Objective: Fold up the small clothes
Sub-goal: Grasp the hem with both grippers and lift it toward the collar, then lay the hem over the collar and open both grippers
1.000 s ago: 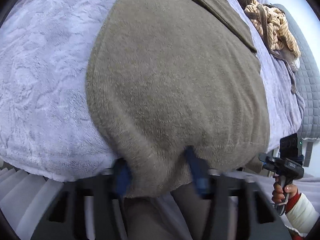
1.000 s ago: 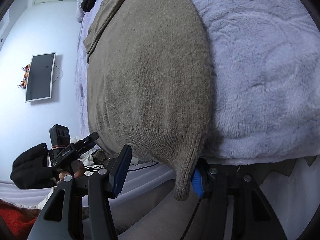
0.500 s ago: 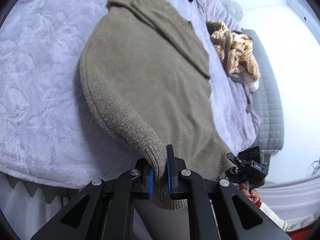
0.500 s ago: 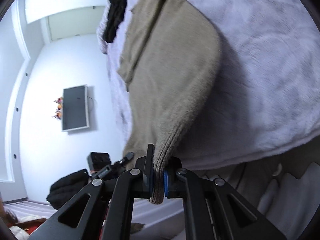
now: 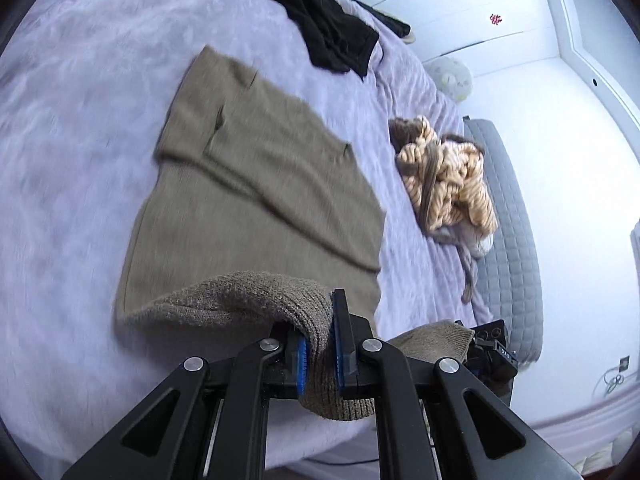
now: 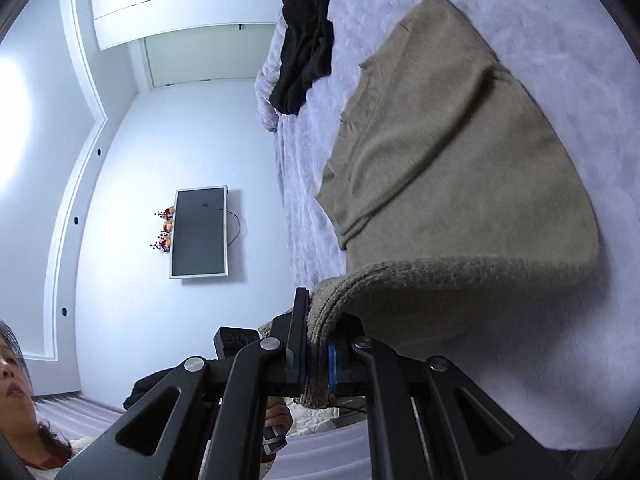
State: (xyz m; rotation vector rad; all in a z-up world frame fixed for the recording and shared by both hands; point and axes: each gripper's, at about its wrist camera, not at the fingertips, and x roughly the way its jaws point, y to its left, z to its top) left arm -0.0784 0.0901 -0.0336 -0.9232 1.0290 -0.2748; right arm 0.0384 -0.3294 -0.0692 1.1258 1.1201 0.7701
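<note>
Both my hand-held grippers are clamped on the near hem of the sweater.

My left hand-held gripper (image 5: 319,354) pinches one hem corner of the tan sweater (image 5: 256,184) between its blue pads; my right hand-held gripper (image 6: 318,360) pinches the other corner. The hem is lifted off the bed (image 5: 72,128), while the rest of the sweater lies flat ahead of both grippers.
</note>
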